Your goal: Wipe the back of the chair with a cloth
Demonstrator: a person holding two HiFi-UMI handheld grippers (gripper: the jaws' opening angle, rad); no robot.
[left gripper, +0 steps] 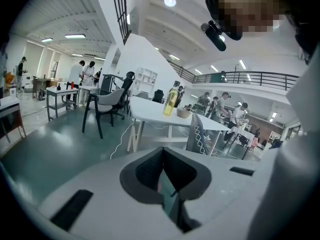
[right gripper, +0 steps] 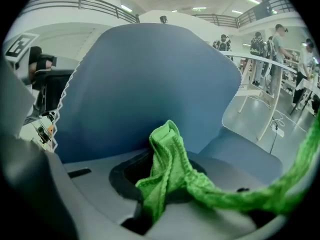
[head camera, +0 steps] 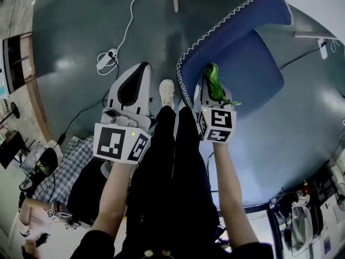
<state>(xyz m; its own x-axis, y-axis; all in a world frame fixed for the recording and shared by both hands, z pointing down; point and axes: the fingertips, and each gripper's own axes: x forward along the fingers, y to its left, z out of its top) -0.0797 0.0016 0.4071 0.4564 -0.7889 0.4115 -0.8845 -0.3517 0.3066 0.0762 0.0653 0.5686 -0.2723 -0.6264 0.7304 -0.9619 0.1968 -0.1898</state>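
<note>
The blue chair point(head camera: 253, 63) stands on the grey floor, the white-stitched rim of its back turned toward the person. The left gripper point(head camera: 143, 68) hangs to the left of the chair, apart from it, its jaws pressed together on nothing (its own view shows the two pads meeting). The right gripper point(head camera: 207, 75) is just beside the chair's stitched rim, its jaws clamped on the green cloth point(head camera: 216, 88). In the right gripper view the chair's back rises close ahead. The cloth's bunched end stands up between the jaws and a loose tail trails toward the chair's seat. Whether the cloth touches the back cannot be told.
</note>
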